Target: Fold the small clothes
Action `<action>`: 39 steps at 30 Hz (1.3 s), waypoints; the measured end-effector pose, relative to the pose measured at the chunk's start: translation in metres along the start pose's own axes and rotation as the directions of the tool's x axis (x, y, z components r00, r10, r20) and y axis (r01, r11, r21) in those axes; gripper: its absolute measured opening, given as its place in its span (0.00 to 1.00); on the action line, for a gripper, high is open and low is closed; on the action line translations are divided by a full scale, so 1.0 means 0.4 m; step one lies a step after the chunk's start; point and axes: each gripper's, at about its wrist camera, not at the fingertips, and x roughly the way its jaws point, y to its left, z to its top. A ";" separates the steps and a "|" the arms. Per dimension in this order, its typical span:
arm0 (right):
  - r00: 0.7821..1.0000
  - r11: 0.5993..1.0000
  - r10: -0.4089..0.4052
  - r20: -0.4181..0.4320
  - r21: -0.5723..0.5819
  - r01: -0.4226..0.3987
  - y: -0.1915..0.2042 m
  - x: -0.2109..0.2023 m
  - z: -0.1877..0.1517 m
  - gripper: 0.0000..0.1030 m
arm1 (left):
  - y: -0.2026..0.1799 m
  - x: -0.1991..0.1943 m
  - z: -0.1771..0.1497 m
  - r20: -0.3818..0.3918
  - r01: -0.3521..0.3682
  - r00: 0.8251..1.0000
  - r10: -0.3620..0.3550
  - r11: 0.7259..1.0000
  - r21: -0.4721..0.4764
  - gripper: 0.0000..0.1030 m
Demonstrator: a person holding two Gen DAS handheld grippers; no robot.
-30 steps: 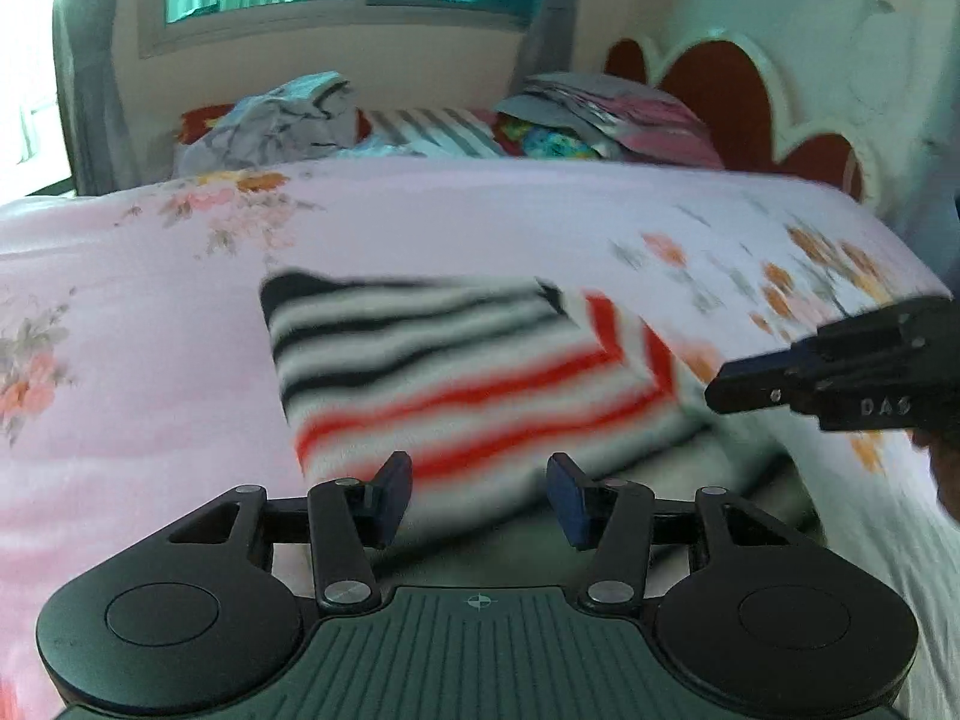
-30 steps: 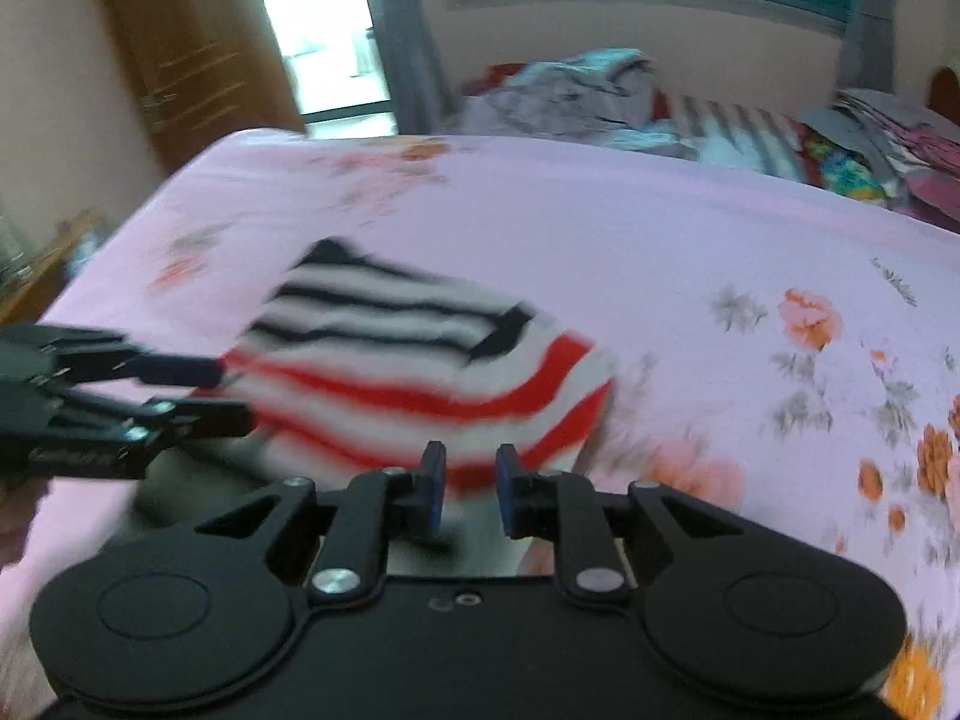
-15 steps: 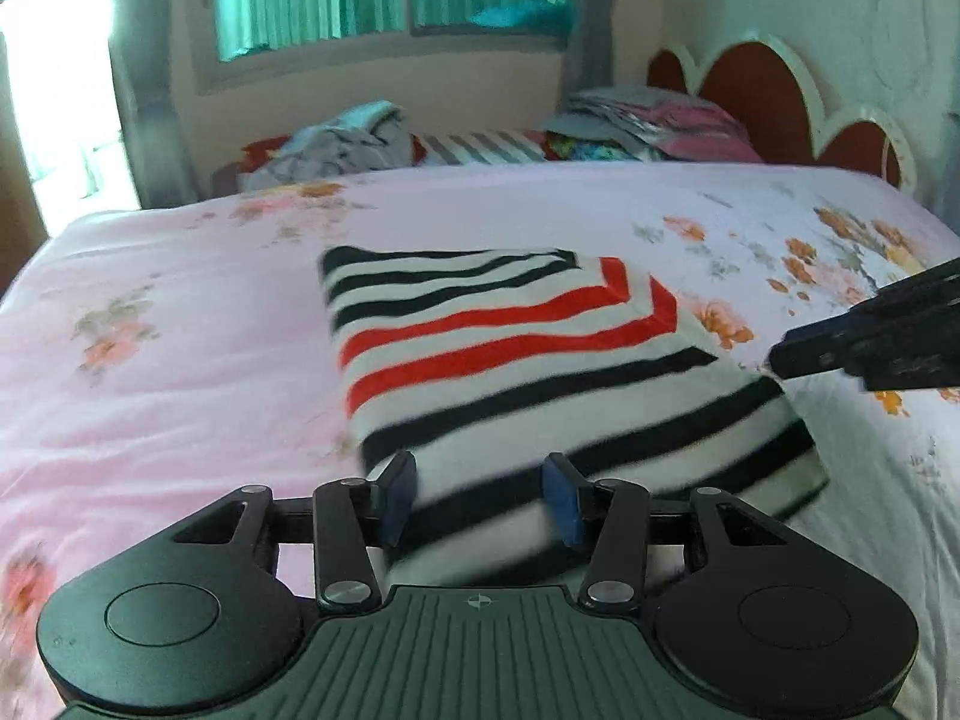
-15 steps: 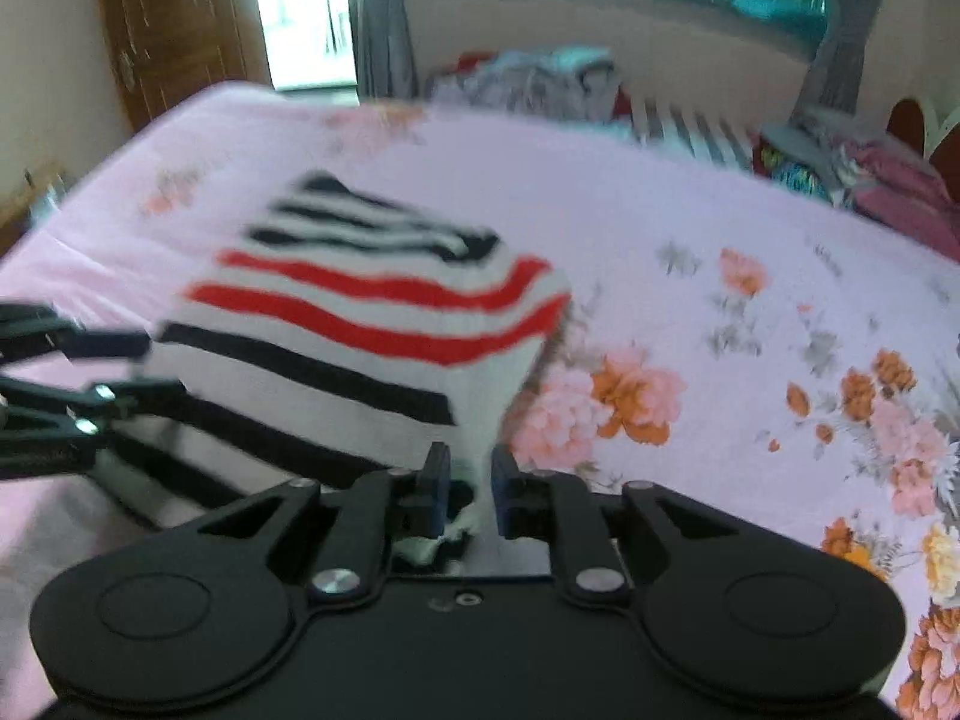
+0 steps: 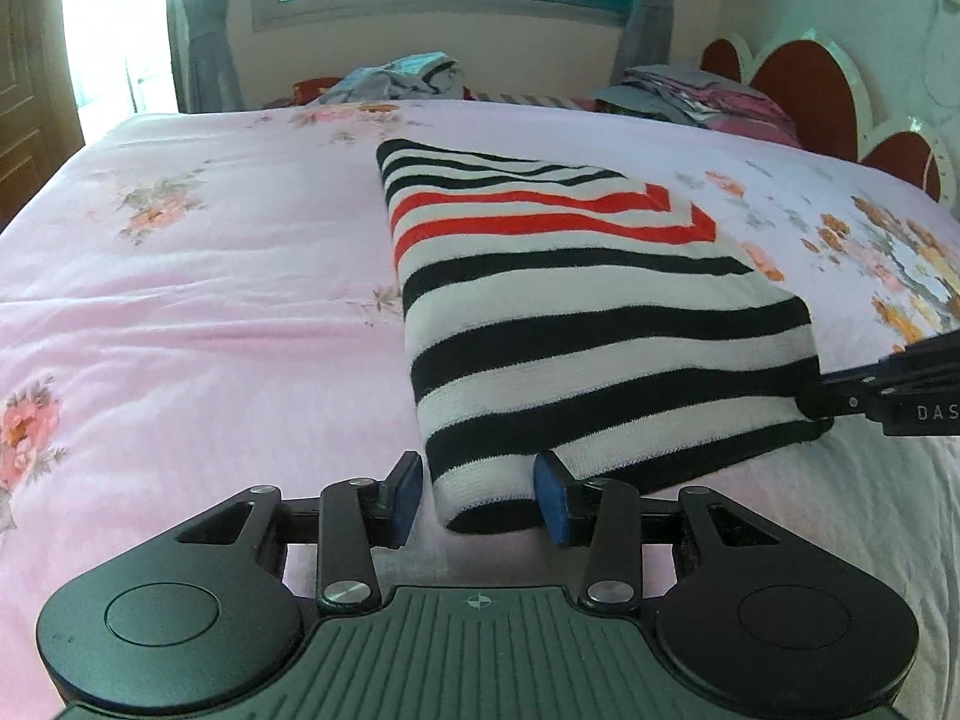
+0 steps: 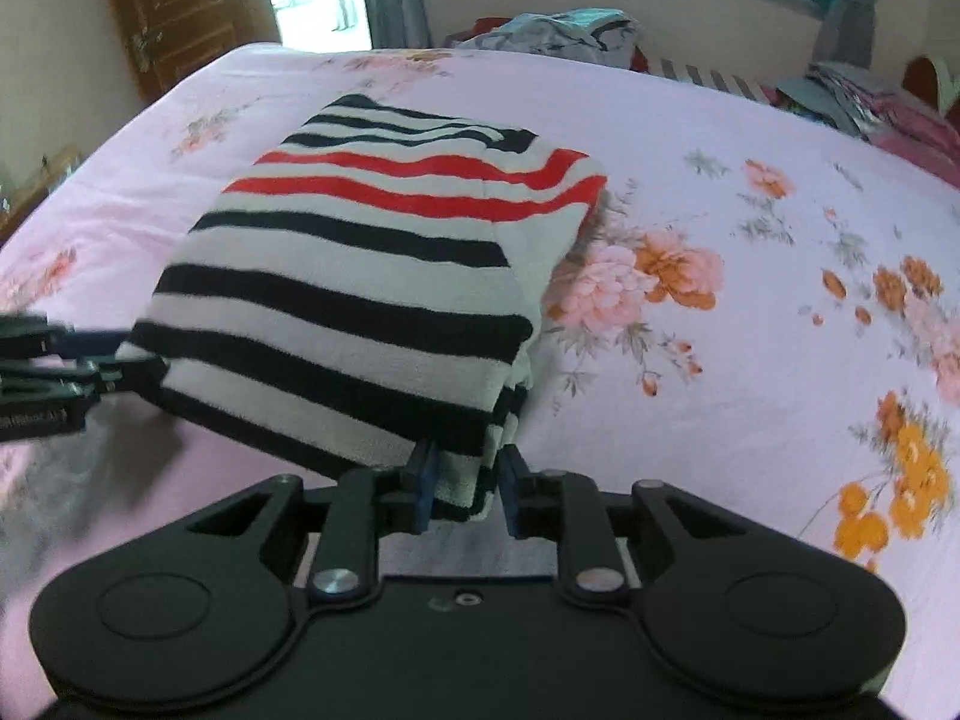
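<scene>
A folded striped garment (image 5: 576,312), white with black and red bands, lies on the pink floral bed; it also shows in the right wrist view (image 6: 372,276). My left gripper (image 5: 477,495) is open, its blue pads either side of the garment's near left corner. My right gripper (image 6: 465,483) has its pads a little apart around the near right corner, the cloth between them. Each gripper shows at the edge of the other's view: the right one (image 5: 894,396), the left one (image 6: 54,378).
The pink floral bedsheet (image 5: 198,312) spreads left and right of the garment. A heap of clothes (image 5: 402,75) and a stack of folded ones (image 5: 702,99) lie at the far edge. A red scalloped headboard (image 5: 804,90) is at right, a wooden door (image 6: 174,6) at left.
The garment was brought down and now lies flat and still on the bed. The right gripper's pads have spread a little. The left gripper stays open.
</scene>
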 end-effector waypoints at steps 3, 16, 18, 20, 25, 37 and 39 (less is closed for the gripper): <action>0.999 1.000 0.003 0.033 0.022 -0.004 0.005 -0.040 -0.003 0.15 | -0.012 -0.032 0.003 0.024 -0.026 0.999 0.026 1.000 -0.002 0.40; 0.970 0.988 -0.144 0.195 0.090 0.129 0.006 -0.323 -0.163 1.00 | -0.137 -0.296 -0.088 0.162 -0.143 0.977 0.141 0.990 0.000 1.00; 0.968 0.986 -0.159 0.194 0.084 0.145 0.018 -0.371 -0.194 1.00 | -0.153 -0.348 -0.104 0.175 -0.137 0.975 0.137 0.991 -0.009 1.00; 0.967 0.988 -0.142 0.210 0.082 0.128 0.030 -0.419 -0.219 1.00 | -0.167 -0.403 -0.119 0.195 -0.134 0.972 0.134 0.991 -0.009 1.00; 0.953 0.988 -0.141 0.267 0.104 0.116 0.069 -0.544 -0.273 1.00 | -0.203 -0.546 -0.166 0.242 -0.123 0.963 0.122 0.992 -0.012 1.00; 0.926 0.986 -0.162 0.342 0.095 0.137 0.139 -0.736 -0.359 1.00 | -0.278 -0.770 -0.238 0.325 -0.063 0.944 0.064 0.998 -0.014 1.00; 0.921 0.985 -0.171 0.349 0.093 0.147 0.145 -0.753 -0.373 1.00 | -0.284 -0.793 -0.248 0.337 -0.066 0.939 0.068 0.998 -0.017 1.00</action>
